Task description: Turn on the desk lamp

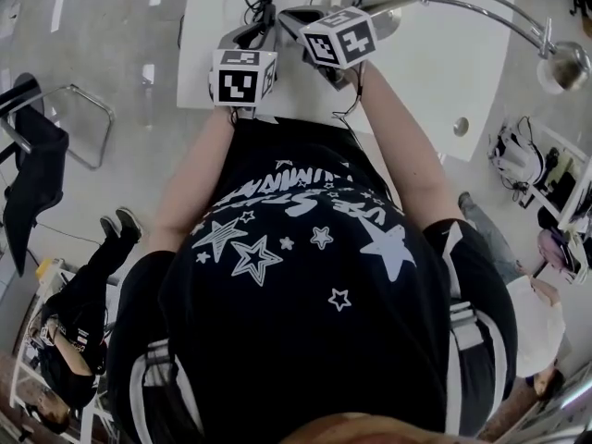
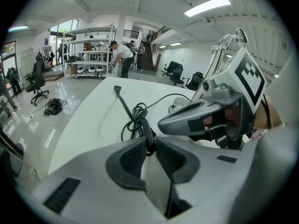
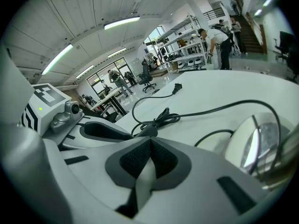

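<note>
The desk lamp stands on the white table (image 1: 435, 72), with its round base (image 3: 254, 143) near my right gripper, a chrome arm (image 1: 481, 7) and its head (image 1: 564, 63) out past the table's right edge. Its black cord (image 2: 133, 113) lies coiled on the table. My left gripper (image 2: 150, 141) is shut on the cord's black inline switch (image 2: 148, 134). My right gripper (image 3: 149, 143) is close beside it, jaws shut with nothing between them, just behind the switch (image 3: 145, 132). In the head view both grippers, left (image 1: 252, 37) and right (image 1: 294, 17), sit together at the table's near edge.
The cord's plug (image 2: 117, 88) lies loose farther along the table. A black chair (image 1: 37, 165) stands on the floor to the left, and bags (image 1: 527, 155) lie on the floor to the right. People, shelves and office chairs are far off in the room.
</note>
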`<state>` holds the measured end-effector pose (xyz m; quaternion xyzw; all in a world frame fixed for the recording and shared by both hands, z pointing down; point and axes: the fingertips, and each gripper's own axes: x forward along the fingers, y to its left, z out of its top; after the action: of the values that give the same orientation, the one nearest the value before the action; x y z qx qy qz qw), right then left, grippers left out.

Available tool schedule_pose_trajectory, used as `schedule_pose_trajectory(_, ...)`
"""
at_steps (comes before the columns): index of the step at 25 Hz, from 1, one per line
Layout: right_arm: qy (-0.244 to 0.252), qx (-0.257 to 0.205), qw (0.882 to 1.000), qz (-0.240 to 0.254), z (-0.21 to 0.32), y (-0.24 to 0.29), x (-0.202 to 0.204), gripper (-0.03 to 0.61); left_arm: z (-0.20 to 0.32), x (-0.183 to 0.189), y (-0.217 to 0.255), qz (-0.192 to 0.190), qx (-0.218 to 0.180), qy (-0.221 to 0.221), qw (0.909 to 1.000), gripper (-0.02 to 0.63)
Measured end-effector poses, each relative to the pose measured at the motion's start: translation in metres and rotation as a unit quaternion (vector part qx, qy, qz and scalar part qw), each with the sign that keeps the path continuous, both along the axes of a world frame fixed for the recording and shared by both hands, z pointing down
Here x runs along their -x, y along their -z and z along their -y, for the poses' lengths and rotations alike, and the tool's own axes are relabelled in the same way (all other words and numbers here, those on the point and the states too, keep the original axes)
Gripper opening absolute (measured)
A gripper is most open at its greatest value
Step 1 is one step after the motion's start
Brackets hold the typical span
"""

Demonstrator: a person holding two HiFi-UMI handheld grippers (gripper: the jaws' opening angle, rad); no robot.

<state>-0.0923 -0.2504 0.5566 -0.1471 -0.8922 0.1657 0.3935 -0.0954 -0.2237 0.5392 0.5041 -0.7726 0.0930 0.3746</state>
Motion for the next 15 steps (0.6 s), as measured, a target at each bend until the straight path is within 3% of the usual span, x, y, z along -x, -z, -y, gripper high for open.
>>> schedule_pose_trajectory(6, -0.006, 0.000, 1.000, 0.011, 0.005, 0.008, -0.005, 0.003, -0.005, 0.003, 0.017, 0.022, -0.013, 0.016, 0.9995, 0.075)
schedule_pose_trajectory(15, -0.058, 0.002, 0.998, 0.022, 0.007, 0.027, -0.009, 0.003, -0.023, 0.019, 0.040, 0.029, -0.024, -0.003, 0.9993, 0.075)
